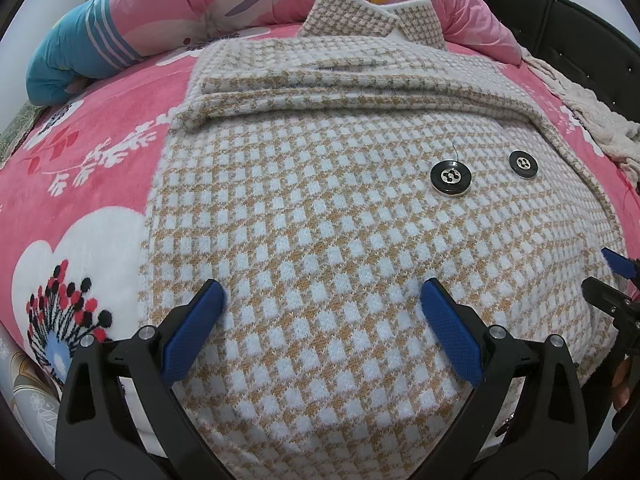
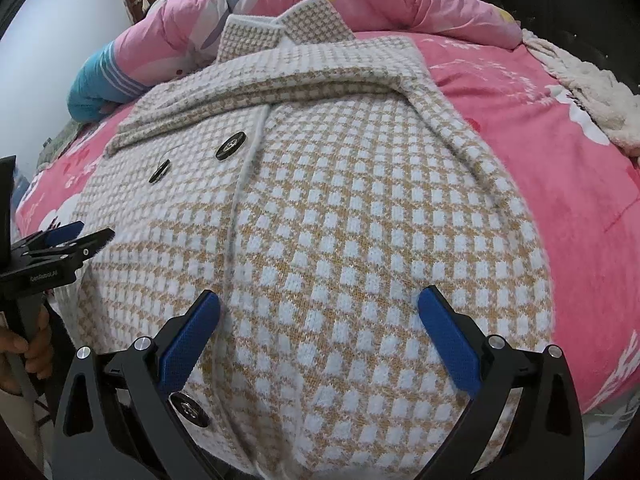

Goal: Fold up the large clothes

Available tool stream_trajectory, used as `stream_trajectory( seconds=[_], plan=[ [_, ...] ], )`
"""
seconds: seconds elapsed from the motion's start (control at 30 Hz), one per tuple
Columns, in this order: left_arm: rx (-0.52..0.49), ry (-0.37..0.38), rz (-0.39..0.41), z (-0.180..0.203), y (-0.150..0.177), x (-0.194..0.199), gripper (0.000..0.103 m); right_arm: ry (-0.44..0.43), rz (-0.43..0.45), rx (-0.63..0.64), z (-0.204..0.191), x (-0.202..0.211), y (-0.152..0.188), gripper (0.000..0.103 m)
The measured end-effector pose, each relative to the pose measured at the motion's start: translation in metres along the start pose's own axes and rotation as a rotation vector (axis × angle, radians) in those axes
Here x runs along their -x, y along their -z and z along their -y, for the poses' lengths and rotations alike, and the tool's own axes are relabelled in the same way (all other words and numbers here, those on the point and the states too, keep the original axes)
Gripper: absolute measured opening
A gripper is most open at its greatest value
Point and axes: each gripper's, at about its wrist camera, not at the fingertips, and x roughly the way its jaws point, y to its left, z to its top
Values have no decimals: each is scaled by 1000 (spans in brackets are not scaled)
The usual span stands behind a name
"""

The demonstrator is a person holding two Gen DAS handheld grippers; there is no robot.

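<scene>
Hovering low, both tongs [image 1: 322, 300] [image 2: 318, 304] (jaws spread) over checked coat [image 1: 320, 208].

The left gripper [image 1: 322, 300] points forward with its two blue-padded fingers [image 1: 192, 336] spread wide apart, nothing between them. The right gripper [image 2: 320, 300] is posed the same way, fingers [image 2: 448, 336] spread and empty. The two sit side by side, near each other. A hand [image 2: 18, 350] grips the left gripper's handle from below.
</scene>
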Motion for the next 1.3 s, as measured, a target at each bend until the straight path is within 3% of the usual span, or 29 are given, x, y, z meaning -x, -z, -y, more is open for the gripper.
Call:
stream_trajectory(
  seconds=[0.4, 0.57, 0.7, 0.83, 1.03, 1.3],
  plan=[
    [-20, 18, 41, 2, -1, 6, 96, 1, 23, -9, 0, 1, 3, 97],
    [-11, 47, 132, -4, 10, 39, 96, 1, 25, -9, 2, 1, 2, 97],
    [-53, 30, 199, -9, 31, 68, 96, 13, 30, -16, 0, 2, 4, 97],
    [-78, 21, 217, -16, 56, 85, 96, 22, 18, -24, -2, 2, 2, 97],
    [-103, -1, 204, -19, 101, 92, 96, 21, 13, -21, -2, 2, 1, 97],
    [-90, 40, 144, -26, 152, 85, 95, 22, 22, -16, -3, 0, 3, 97]
  ],
)
